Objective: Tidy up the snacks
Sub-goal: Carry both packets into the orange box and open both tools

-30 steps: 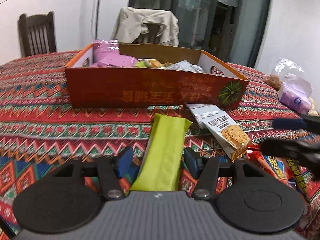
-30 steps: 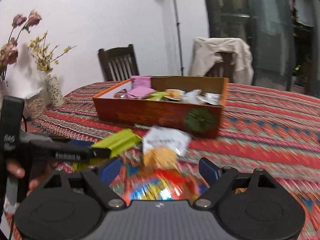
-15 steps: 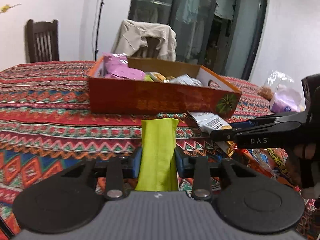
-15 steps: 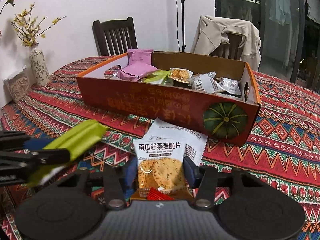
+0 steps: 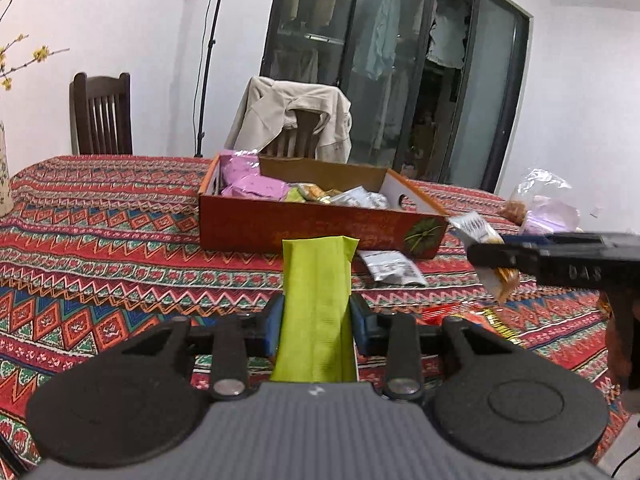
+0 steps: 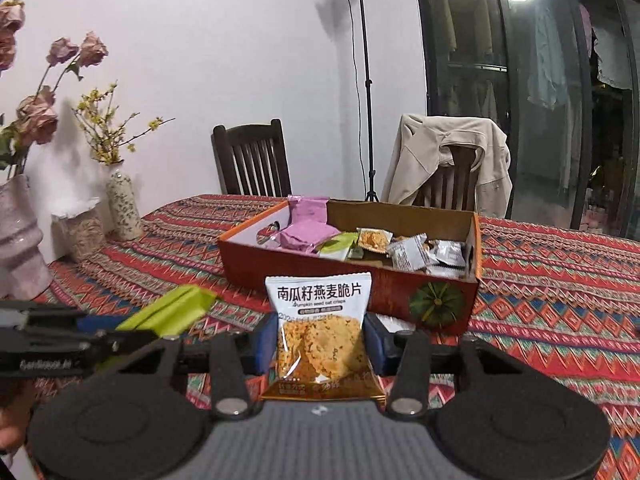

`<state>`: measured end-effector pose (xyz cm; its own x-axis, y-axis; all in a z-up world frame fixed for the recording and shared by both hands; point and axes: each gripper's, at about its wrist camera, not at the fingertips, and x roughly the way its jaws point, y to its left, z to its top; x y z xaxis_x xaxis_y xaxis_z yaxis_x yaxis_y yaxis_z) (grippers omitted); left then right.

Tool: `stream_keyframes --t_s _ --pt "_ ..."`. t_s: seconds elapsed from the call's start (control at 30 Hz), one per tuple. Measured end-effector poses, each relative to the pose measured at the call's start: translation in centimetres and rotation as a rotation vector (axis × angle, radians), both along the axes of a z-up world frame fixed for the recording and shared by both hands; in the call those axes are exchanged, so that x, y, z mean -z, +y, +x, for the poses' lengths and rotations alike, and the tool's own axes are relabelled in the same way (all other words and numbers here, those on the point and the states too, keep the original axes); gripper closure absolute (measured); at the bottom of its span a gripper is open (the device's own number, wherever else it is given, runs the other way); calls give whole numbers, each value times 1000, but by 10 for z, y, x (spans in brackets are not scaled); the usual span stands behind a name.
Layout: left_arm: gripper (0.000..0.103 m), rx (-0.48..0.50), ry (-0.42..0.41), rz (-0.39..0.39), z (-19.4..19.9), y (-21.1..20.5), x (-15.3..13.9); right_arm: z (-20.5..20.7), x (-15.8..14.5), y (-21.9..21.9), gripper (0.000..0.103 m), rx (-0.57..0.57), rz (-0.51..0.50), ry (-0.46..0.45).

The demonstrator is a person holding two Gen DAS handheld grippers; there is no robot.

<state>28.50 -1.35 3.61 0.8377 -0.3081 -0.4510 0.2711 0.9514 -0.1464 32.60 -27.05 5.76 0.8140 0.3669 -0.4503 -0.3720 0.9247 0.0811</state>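
The left gripper [image 5: 316, 320] pinches a green packet [image 5: 316, 300]; the right gripper [image 6: 320, 344] pinches a crisps packet [image 6: 320, 328]. Both are in the air, near the box [image 6: 360, 280]. They are probably light, crinkly and breakable, so squeeze the middles gently.

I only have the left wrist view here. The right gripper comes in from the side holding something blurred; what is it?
Observer: A white and orange crisp packet, clamped between the right gripper pads.
Reviewer: Is it off the table?
Observer: Yes, held up in front of the orange box.
Reviewer: Anything left of the box I'm missing?
Observer: Two vases, one speckled and one pale pink, with a jar between them.
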Motion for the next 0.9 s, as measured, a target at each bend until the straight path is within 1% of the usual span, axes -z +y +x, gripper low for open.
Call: stream_keyframes --t_s 0.13,0.27,0.37,0.43,0.5,0.6,0.7,0.8,0.9 --pt "68 12 -18 -1 -8 -8 -6 -17 0 -12 58 15 12 3" --pt "68 11 -15 4 -9 -13 -6 -25 1 -21 58 25 28 3" --pt "68 18 -15 1 2 -12 -10 -24 0 -25 58 23 35 -2" --pt "68 33 -41 6 16 -11 -18 -17 -2 -25 58 13 31 -5" --pt "68 39 -68 8 40 -10 -30 -4 -9 -23 58 -5 18 -17" --pt "68 44 -71 -24 91 -6 -48 31 -26 -19 58 -39 14 -30" --pt "68 36 -34 -55 151 -4 -58 85 -34 -12 58 -65 12 4" --pt "68 8 43 -83 215 -5 -55 148 -33 0 58 -69 -12 60" --pt "68 -22 118 -97 267 -6 -41 206 -20 17 58 -63 -63 124"
